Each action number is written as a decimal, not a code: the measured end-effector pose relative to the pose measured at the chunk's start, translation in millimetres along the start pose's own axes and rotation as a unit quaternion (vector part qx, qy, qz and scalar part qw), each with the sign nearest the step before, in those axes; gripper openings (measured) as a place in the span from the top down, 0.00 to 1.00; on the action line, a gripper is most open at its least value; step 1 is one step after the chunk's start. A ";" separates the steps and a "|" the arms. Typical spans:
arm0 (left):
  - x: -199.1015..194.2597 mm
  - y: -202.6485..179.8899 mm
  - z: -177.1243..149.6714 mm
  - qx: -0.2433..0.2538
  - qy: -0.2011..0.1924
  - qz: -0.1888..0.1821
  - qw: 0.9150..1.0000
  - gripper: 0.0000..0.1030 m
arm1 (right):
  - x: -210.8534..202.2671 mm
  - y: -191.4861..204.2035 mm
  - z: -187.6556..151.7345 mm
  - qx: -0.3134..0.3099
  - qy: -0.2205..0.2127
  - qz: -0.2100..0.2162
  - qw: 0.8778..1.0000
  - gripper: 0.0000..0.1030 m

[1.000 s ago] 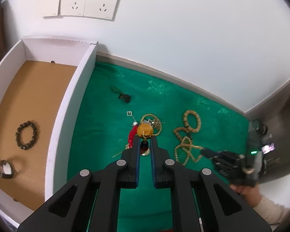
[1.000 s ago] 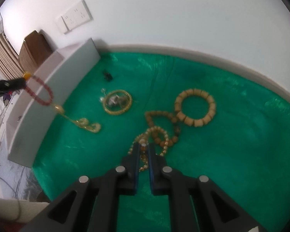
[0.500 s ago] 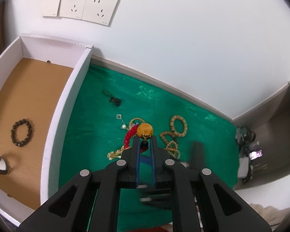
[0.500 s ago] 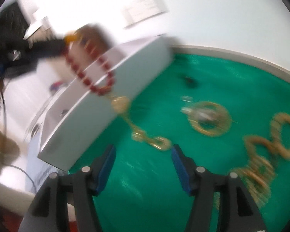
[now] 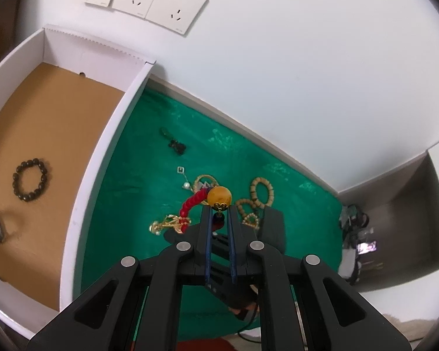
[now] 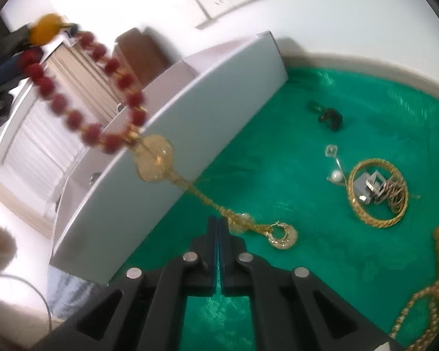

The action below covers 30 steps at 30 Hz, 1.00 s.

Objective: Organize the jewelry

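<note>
A white box (image 5: 102, 143) with a brown floor stands at the left on the green tabletop (image 5: 125, 204); a dark bead bracelet (image 5: 30, 180) lies inside it. Just right of the box, the left hand-held gripper (image 5: 219, 209) is clamped on a red bead bracelet (image 5: 191, 203) beside its amber bead (image 5: 219, 195), holding it above the cloth with a gold chain (image 6: 219, 207) dangling to the tabletop. The right hand-held gripper (image 6: 217, 225) has its jaws together, empty, beside that chain. Further right lie a gold ring of trinkets (image 6: 377, 193) and wooden bead bracelets (image 5: 262, 188).
</note>
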State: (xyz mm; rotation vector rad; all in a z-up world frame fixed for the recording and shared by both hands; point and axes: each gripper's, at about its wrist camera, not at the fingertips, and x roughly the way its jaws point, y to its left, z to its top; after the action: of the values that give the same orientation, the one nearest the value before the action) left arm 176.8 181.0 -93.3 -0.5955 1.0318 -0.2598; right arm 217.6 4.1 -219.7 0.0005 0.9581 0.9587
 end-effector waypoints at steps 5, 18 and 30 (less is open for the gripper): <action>-0.1 -7.8 -0.2 0.012 0.005 -0.003 1.000 0.93 | 1.3 10.9 -5.9 -0.022 -0.024 -0.008 0.999 0.26; -34.5 -0.1 17.6 -0.005 -0.049 -0.018 0.999 1.00 | 20.6 -21.6 -10.7 0.024 0.022 -0.038 0.999 0.93; 21.4 18.2 -18.8 0.060 0.029 0.079 0.995 0.91 | -60.6 -33.5 7.0 0.037 -0.024 -0.059 0.997 0.93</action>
State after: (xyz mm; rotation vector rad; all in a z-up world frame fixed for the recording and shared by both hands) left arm 170.0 179.3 -126.4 -0.3983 1.1054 -0.1991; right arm 232.6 -55.4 -186.8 0.0295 0.9386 0.8096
